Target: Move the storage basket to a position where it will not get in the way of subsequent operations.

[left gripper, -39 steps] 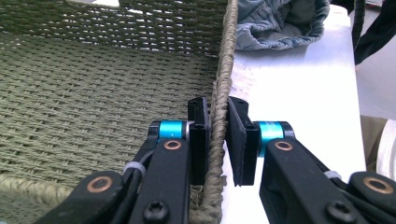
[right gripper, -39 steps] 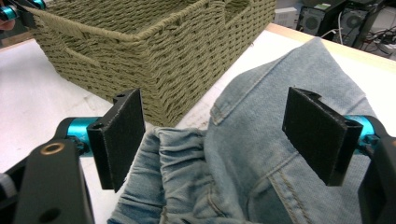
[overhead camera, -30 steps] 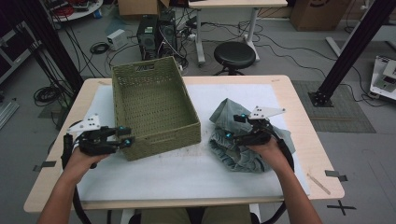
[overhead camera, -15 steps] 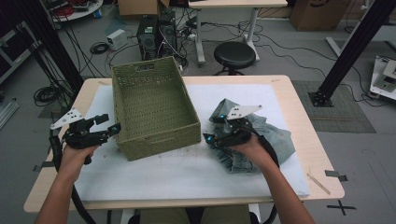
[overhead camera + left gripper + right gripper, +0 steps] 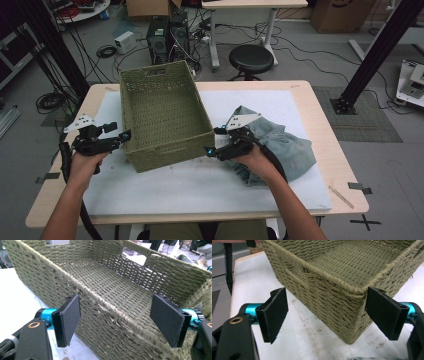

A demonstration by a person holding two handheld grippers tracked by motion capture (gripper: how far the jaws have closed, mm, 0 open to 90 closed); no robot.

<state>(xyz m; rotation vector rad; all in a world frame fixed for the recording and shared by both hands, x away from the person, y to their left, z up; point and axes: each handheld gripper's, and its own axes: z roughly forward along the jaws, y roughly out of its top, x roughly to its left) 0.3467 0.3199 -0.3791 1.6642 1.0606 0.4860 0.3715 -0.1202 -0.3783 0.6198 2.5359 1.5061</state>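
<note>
Woven basket, olive green and empty, standing skewed on the white mat that covers the wooden table, its long axis running away from the person. Plaited cord walls and a thick bound rim suggest a light, fairly stiff body with some give; the rough weave should offer good friction and little risk of breakage. A cut-out handle pierces the near end wall, and a matching slot opens in another wall, though which one is hard to tell from the left gripper view. The rim and the handle bars are the likeliest places to take hold, a wall pinched from above between inner and outer faces. The left gripper stands at the basket's left long wall near the front corner; its jaws have just been opening and now stand wide apart, the rim running between them untouched by either pad. The right gripper faces the near right corner, jaws likewise wide apart and clear of the weave. Behind the right hand lies a crumpled grey-blue garment, soft and limp, on the mat's right part.
</note>
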